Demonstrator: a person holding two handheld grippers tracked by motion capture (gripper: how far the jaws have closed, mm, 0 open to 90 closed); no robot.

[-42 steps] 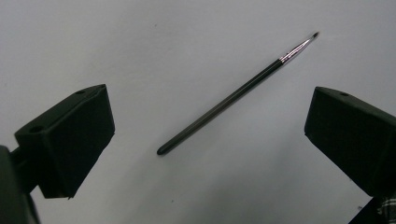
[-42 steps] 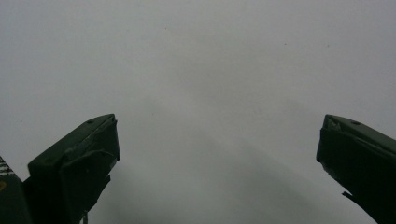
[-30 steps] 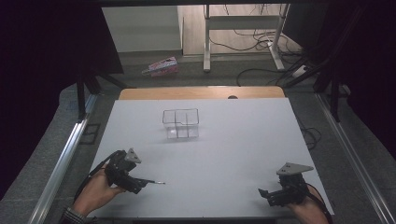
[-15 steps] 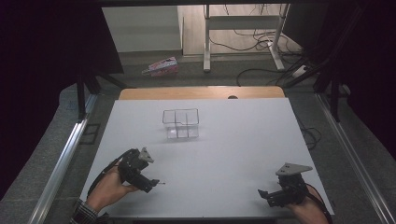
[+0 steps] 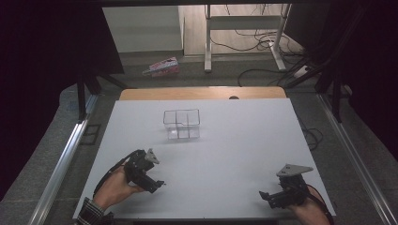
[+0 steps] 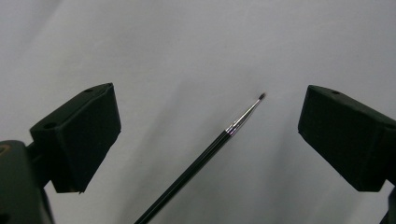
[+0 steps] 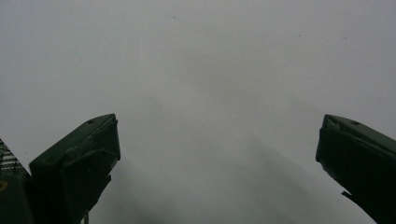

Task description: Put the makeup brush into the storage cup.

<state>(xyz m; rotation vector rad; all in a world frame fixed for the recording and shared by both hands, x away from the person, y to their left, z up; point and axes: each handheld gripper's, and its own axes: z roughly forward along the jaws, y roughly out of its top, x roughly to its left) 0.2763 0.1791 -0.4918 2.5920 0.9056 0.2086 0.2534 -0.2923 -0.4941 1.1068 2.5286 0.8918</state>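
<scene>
The brush (image 6: 212, 147) runs off the bottom edge of the left gripper view, so its handle end is cut off. In the high view it is too thin to make out beside the left tongs (image 5: 157, 184). The right hand (image 5: 309, 213) is cropped by the bottom edge.

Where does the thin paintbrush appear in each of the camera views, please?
High view: lower left, the paintbrush tip pokes out just right of the left tongs.
Left gripper view: centre, slanting from the bottom edge up to the right between the open jaws, bristles at the upper end.
Right gripper view: bare table between the open jaws of the right tongs.
Shared landmark: the white table under both tongs.
</scene>
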